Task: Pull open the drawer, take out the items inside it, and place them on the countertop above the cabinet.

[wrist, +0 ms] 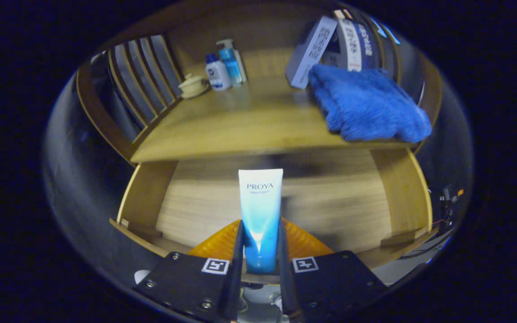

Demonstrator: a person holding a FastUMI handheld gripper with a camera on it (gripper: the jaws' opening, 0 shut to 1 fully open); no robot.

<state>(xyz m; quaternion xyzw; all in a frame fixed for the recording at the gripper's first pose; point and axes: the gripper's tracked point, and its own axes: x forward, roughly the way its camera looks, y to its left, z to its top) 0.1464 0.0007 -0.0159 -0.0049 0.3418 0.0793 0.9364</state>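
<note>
gripper: fingers closed down on the tube from L and R, both pressing its sides; gap no wider than the tube itself.
tube: white-to-blue cosmetic tube, clamped at its lower, darker end; long axis runs straight ahead along the fingers, free end pointing away, out past the tips. Centred, no visible tilt to either side.
tube vs drawer: tube looks held clear above the drawer floor, not resting on it; can't be sure of the clearance.
drawer: pulled open, wooden, directly under and beyond the fingers. Side walls L and R of the tube, well apart from it. Floor near the tube shows nothing else; far part under the counter is dark and blurred, so can't tell if more items remain there.
countertop: wooden top of the cabinet, above and beyond the drawer; its front edge lies just past the tube's free end. This is the key relation: target is up and forward from the grip.
free spot: bare wood in the mid and near-left part of the top.
towel: blue, folded, near-right on the top.
boxes: behind the towel, far right, leaning.
bottles: far-left-centre, w/ a small lidded jar just left of them.
pose: gripper level-ish, aimed into the cabinet, pitched slightly down.
step, est.: item out, needs lift over the front edge, then set down on bare wood.
</note>
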